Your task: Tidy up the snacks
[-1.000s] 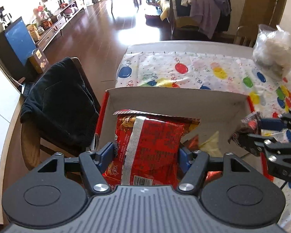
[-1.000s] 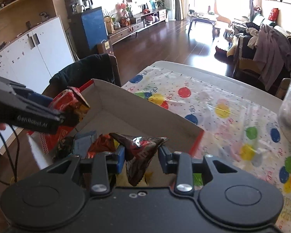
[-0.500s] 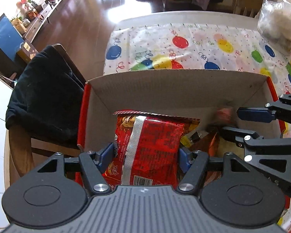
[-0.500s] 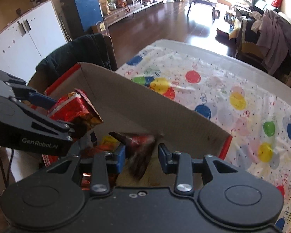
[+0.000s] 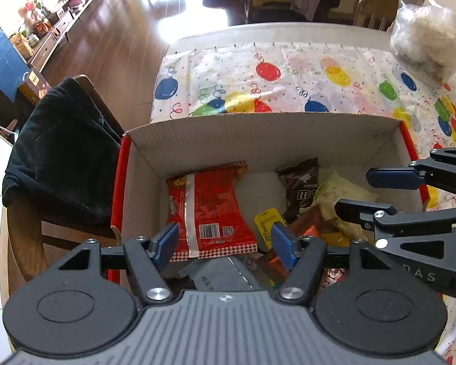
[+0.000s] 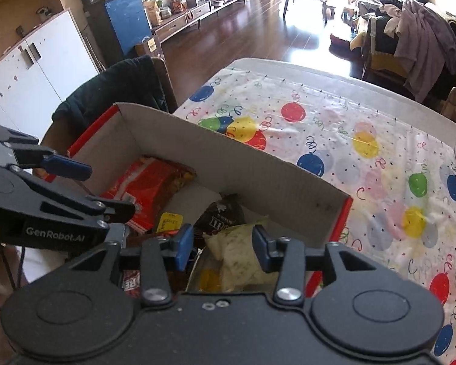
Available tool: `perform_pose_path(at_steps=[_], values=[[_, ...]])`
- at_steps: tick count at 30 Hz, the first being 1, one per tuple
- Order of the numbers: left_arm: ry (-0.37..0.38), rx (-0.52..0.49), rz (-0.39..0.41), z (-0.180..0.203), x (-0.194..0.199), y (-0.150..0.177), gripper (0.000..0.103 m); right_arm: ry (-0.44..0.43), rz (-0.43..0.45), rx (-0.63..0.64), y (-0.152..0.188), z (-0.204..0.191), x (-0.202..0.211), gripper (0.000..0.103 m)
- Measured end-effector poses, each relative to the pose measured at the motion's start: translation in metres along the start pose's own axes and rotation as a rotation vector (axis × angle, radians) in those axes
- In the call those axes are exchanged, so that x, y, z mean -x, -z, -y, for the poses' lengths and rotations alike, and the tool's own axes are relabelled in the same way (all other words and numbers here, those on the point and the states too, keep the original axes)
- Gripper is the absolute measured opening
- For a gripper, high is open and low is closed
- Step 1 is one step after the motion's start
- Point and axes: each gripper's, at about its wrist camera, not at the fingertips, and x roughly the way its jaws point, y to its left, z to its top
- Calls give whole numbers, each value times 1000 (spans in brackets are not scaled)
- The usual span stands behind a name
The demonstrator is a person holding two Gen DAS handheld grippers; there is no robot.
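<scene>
A cardboard box (image 5: 258,130) with red outer sides sits at the table's near-left corner; it also shows in the right wrist view (image 6: 258,179). Inside lie a red snack bag (image 5: 209,203) (image 6: 146,188), a brown chocolate packet (image 5: 301,185) (image 6: 222,216), a pale yellow bag (image 5: 340,194) (image 6: 240,249) and several other snacks. My left gripper (image 5: 225,243) is open and empty above the box's near-left part. My right gripper (image 6: 223,246) is open and empty above the box's right part, and shows at the right of the left wrist view (image 5: 371,191).
The table (image 6: 364,140) carries a balloon-print cloth. A clear plastic bag of pale stuff (image 5: 425,39) stands at the far right. A wooden chair with a black garment (image 5: 60,158) is left of the box. The floor lies beyond the table's left edge.
Both grippers opened. The red bag dropped from my left gripper into the box, and the brown packet dropped from my right gripper into the box.
</scene>
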Motion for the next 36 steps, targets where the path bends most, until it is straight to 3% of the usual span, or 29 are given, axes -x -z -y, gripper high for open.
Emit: perform_pose_path(at_steps=[11,13,24,29,31,36], values=[[14,42,130,0,40,17,72,-34,61,-14,11,0,40,50],[6,38,163,2,49,22,72,-37,76,-23,15,-1,49,59],[-4,58,308,13,95,52,79,-61,189,-41,35,-4,98,87],[1,45,362,21,111,67,80,-60,226,-47,46,-7,114,89],[12,44,384,22,116,74,84,-58,246,-49,50,-7,120,103],[17,59,433,25,127,88,89,-55,277,-51,59,-7,132,103]])
